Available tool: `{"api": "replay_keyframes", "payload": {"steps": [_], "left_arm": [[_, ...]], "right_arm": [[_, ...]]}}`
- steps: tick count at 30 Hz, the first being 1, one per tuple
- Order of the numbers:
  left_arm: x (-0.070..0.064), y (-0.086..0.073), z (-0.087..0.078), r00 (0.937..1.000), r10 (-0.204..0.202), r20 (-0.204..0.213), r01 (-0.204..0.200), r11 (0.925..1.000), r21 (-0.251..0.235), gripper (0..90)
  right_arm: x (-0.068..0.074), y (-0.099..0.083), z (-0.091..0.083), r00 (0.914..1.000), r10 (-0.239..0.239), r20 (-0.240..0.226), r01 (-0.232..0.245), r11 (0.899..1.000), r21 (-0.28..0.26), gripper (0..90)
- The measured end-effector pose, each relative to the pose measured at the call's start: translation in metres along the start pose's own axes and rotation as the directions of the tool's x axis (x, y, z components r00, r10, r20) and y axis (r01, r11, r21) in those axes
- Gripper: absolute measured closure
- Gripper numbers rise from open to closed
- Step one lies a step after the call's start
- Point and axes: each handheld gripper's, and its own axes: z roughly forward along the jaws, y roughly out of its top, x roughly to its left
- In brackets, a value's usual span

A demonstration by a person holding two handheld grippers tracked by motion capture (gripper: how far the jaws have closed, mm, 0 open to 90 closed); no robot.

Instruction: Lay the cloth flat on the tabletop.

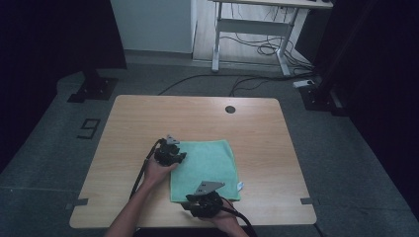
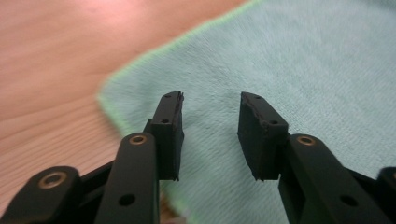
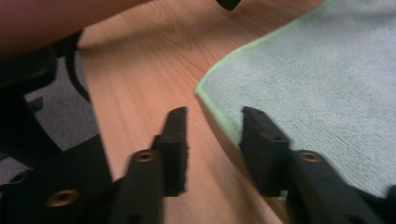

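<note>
A mint green cloth (image 1: 210, 165) lies flat on the wooden table (image 1: 148, 118), near the front. My left gripper (image 1: 170, 154) hovers at the cloth's far left corner; in the left gripper view its jaws stand open over the cloth (image 2: 280, 60) with nothing between them, midpoint (image 2: 210, 109). My right gripper (image 1: 205, 200) sits at the cloth's near left corner. In the right gripper view its jaws are open and straddle the cloth's green edge (image 3: 219, 112), midpoint (image 3: 212, 123).
A small white tag (image 1: 240, 186) pokes out at the cloth's near right edge. A round cable hole (image 1: 230, 109) marks the table's far side. Beyond the table stand a white desk frame (image 1: 252, 29) and floor cables (image 1: 247, 81).
</note>
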Motion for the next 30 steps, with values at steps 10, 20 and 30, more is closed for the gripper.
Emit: {"api": "replay_keyframes", "payload": {"steps": [10,20,30], "left_arm": [[-0.005,-0.009,-0.019,0.9985,0.046,0.029,-0.048,0.9979,0.045,60.2],[-0.013,-0.009,-0.001,0.9981,0.046,0.041,-0.049,0.9965,0.068,59.8],[-0.031,-0.016,-0.004,0.995,0.085,0.053,-0.087,0.995,0.048,59.7]], "right_arm": [[-0.047,0.0,-0.026,0.9598,0.11,0.258,-0.108,0.994,-0.02,50.4],[-0.061,-0.034,-0.047,0.9123,0.114,0.393,-0.123,0.992,-0.002,48.8],[-0.072,-0.038,-0.08,0.8964,0.225,0.382,-0.195,0.974,-0.116,48.6]]}}
